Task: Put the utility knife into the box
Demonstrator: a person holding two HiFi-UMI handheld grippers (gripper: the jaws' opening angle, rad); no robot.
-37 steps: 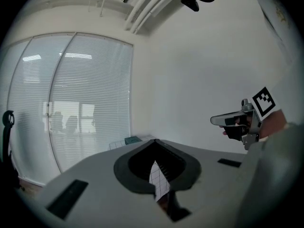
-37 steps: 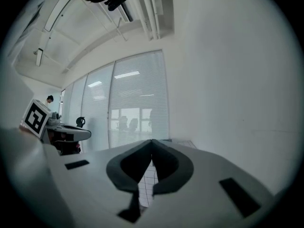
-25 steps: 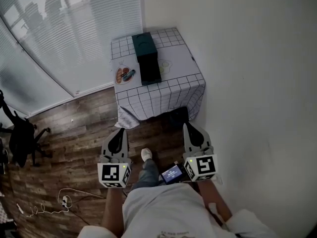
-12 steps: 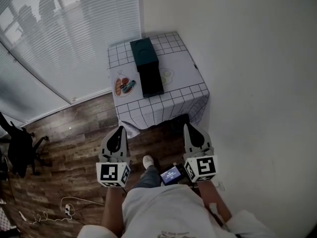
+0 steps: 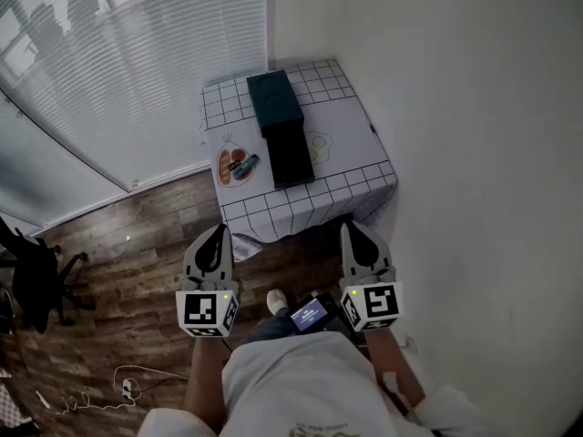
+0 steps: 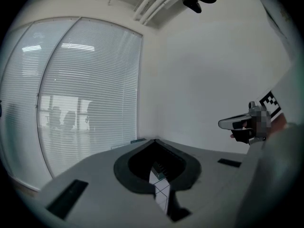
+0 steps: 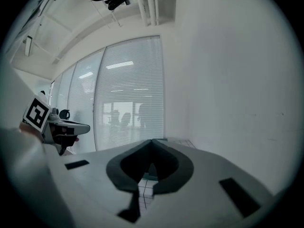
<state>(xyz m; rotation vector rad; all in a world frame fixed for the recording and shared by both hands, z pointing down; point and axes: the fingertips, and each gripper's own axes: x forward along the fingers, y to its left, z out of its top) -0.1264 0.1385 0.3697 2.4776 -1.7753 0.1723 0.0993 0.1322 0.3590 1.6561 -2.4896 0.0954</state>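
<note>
The utility knife [image 5: 245, 163], bluish and small, lies on a round plate [image 5: 227, 167] at the left of a table with a checked cloth [image 5: 346, 121]. Beside the plate stands the dark teal box [image 5: 276, 99], with a black part [image 5: 291, 153] stretching from it toward the table's front edge. Both grippers hang over the wooden floor, short of the table and pointing at it. My left gripper [image 5: 219, 232] is shut and holds nothing; its jaws meet at their tips in the left gripper view [image 6: 153, 139]. My right gripper [image 5: 350, 229] is likewise shut and holds nothing [image 7: 152, 140].
A white wall [image 5: 474, 153] runs along the table's right side. Windows with blinds [image 5: 118, 71] stand behind and to the left. A black office chair [image 5: 32, 276] is at the far left, and a cable [image 5: 118, 381] lies on the floor. The person's shoe [image 5: 273, 300] is below the table's front.
The table now sits a little lower and more to the right in the head view, closer to both grippers. Both grippers have stayed shut, side by side.
</note>
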